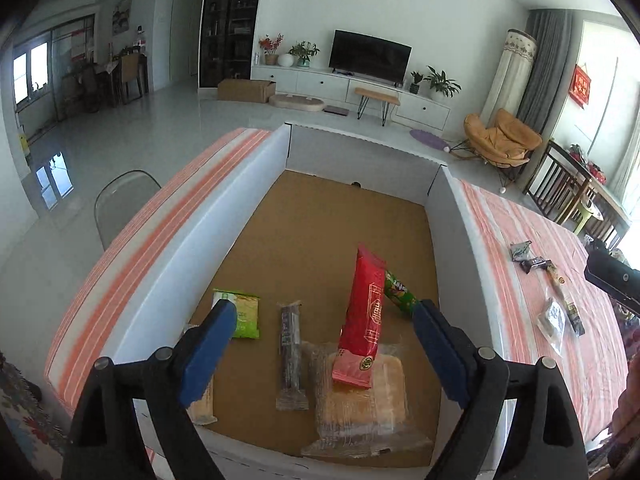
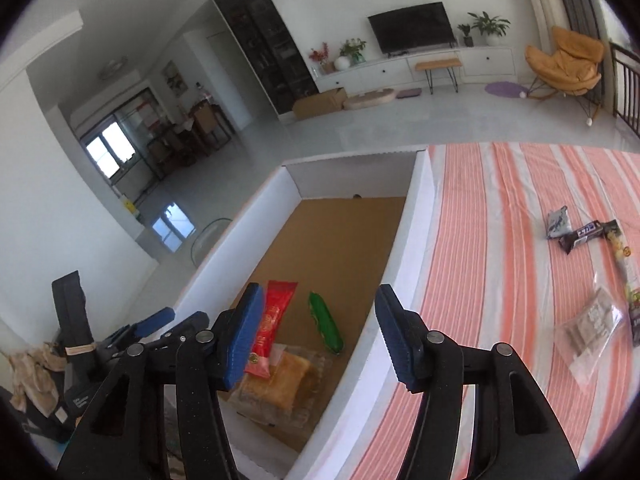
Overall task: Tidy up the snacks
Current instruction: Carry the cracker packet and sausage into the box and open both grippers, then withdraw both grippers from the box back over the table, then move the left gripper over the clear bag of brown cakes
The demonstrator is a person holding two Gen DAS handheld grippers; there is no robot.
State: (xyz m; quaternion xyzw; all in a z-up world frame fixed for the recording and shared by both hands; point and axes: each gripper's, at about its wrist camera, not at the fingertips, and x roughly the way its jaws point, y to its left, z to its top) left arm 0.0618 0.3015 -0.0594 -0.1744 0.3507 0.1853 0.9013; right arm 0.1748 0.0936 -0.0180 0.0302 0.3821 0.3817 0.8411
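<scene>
A white cardboard box (image 1: 168, 264) with a brown floor holds several snacks: a red packet (image 1: 366, 312), a green tube (image 1: 400, 294), a light-green packet (image 1: 244, 312), a dark bar (image 1: 292, 344) and a clear-wrapped pastry (image 1: 360, 400). My left gripper (image 1: 324, 320) is open and empty above the box's near end. My right gripper (image 2: 316, 320) is open and empty over the box's right wall (image 2: 396, 248); the red packet (image 2: 276, 320) and green tube (image 2: 326, 324) show below it. Loose snacks lie on the striped cloth (image 2: 500, 240): a grey packet (image 2: 558, 222), a dark bar (image 2: 584, 234) and a clear bag (image 2: 592, 324).
The box stands on a table with an orange-and-white striped cloth (image 1: 600, 360). A clear chair (image 1: 120, 204) stands at the table's left. The left gripper's body (image 2: 152, 328) shows at the lower left of the right wrist view. A living room lies beyond.
</scene>
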